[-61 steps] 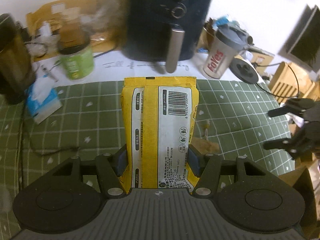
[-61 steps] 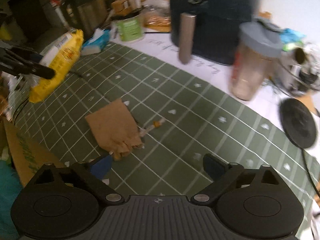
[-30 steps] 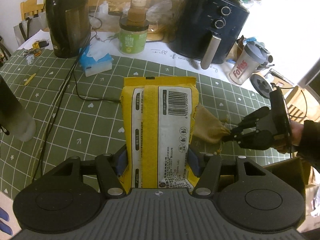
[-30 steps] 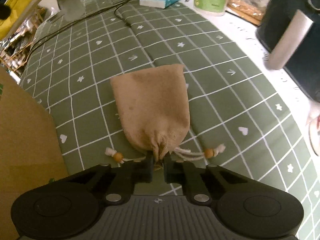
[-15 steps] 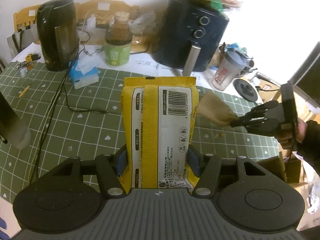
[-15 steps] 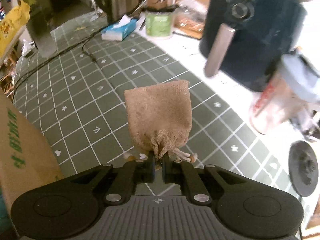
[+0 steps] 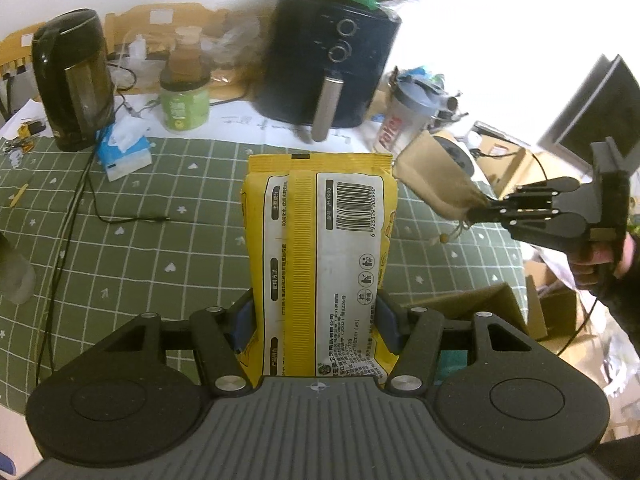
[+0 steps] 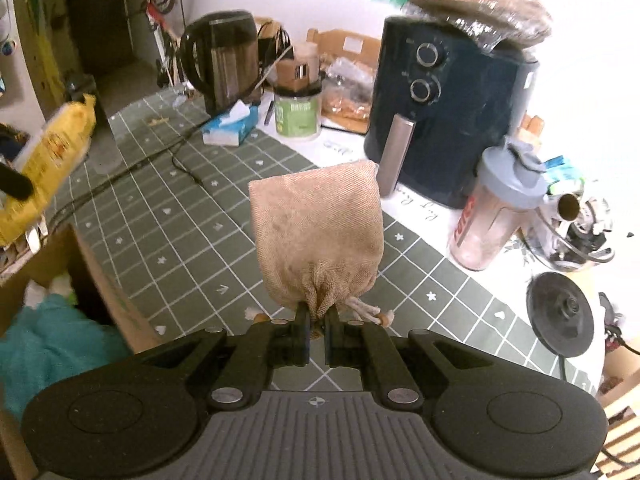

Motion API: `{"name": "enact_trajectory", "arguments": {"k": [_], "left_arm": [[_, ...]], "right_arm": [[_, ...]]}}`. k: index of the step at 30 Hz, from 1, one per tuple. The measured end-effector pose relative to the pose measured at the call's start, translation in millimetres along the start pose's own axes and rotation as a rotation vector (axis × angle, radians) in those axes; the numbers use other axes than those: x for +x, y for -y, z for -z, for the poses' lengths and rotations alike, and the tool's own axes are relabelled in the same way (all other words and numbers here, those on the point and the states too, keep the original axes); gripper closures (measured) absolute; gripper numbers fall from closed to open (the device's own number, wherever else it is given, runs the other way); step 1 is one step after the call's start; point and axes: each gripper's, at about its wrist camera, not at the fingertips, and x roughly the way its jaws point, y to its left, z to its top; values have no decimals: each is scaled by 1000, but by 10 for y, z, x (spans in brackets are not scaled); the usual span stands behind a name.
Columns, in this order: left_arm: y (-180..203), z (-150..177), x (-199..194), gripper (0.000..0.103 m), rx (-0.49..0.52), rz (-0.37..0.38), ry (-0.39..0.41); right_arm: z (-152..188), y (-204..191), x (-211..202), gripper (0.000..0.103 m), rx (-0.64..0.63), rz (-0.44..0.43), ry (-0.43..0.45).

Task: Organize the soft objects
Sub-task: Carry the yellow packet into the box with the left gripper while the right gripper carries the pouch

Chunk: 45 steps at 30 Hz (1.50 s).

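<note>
My left gripper (image 7: 316,320) is shut on a yellow tissue pack (image 7: 320,256) and holds it above the green checked table mat (image 7: 120,248). The pack also shows at the far left of the right wrist view (image 8: 48,168). My right gripper (image 8: 316,320) is shut on the tied neck of a tan drawstring pouch (image 8: 316,232), lifted off the mat. In the left wrist view the right gripper (image 7: 480,212) holds the pouch (image 7: 436,176) in the air at the right.
An open cardboard box (image 8: 96,276) with a teal soft thing (image 8: 48,344) inside sits at the table's near edge; it also shows in the left wrist view (image 7: 480,304). At the back stand an air fryer (image 8: 448,120), kettle (image 8: 220,64), green jar (image 8: 298,116), shaker bottle (image 8: 496,216) and tissue packet (image 8: 230,122).
My right gripper closed on the pouch's neck on the mat and has lifted it up. My left gripper keeps holding the yellow pack, its view shifting only slightly.
</note>
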Motion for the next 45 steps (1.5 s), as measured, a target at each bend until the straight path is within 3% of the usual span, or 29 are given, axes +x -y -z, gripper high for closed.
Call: {"name": "enact_trajectory", "arguments": {"k": [13, 26, 29, 34, 45], "left_arm": [[275, 147, -80, 45, 15, 29, -33], [387, 337, 80, 43, -52, 54, -200], [372, 377, 190, 43, -83, 23, -249], [380, 391, 94, 27, -115, 3, -198], [559, 511, -184, 26, -141, -16, -87]], "right_arm": [[205, -260, -650, 94, 105, -27, 61], [488, -547, -1079, 94, 267, -88, 43], [557, -592, -1095, 94, 338, -117, 20], [669, -670, -1113, 94, 453, -142, -14], [742, -906, -1214, 94, 565, -202, -12]]}}
